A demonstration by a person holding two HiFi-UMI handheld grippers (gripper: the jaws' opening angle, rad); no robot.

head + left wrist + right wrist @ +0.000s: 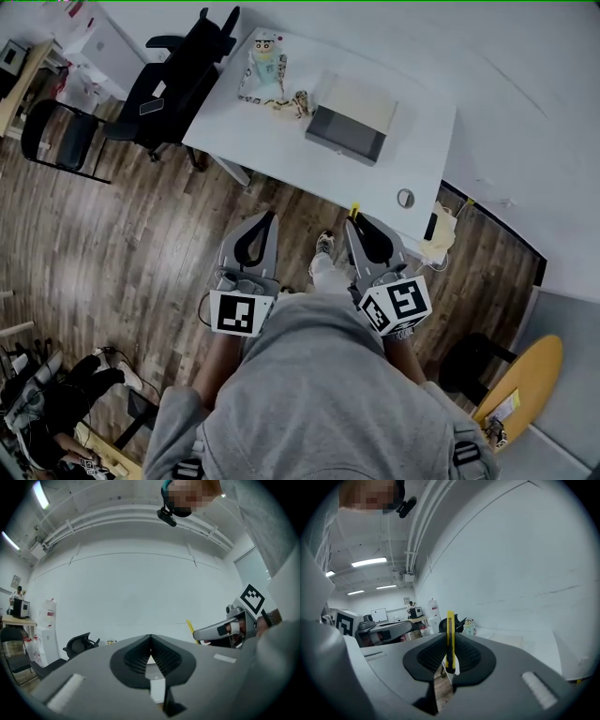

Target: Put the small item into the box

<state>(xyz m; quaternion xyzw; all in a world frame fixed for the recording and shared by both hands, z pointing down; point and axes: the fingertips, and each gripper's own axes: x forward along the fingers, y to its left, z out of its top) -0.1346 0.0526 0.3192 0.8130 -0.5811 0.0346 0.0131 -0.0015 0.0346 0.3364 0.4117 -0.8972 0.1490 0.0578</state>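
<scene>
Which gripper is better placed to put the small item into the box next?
Right. The right gripper is shut on the yellow knife, and in the head view its tip lies nearer the open box on the table. The left gripper is shut with nothing in it.

— Item one?
— White table (412, 141) on a wood floor (141, 244). On it: a grey box (350, 119) with a pale top, a boxed cartoon figure (263, 67), a small toy (294, 103) between the two, and a ring (405, 198) near the front edge.
— Seating?
— Black office chair (178, 66) at the table's left end.
— Grippers?
— Left gripper (273, 216) and right gripper (352, 221), held short of the table, jaw tips together. A yellow item (355, 208) pokes out of the right one.
</scene>
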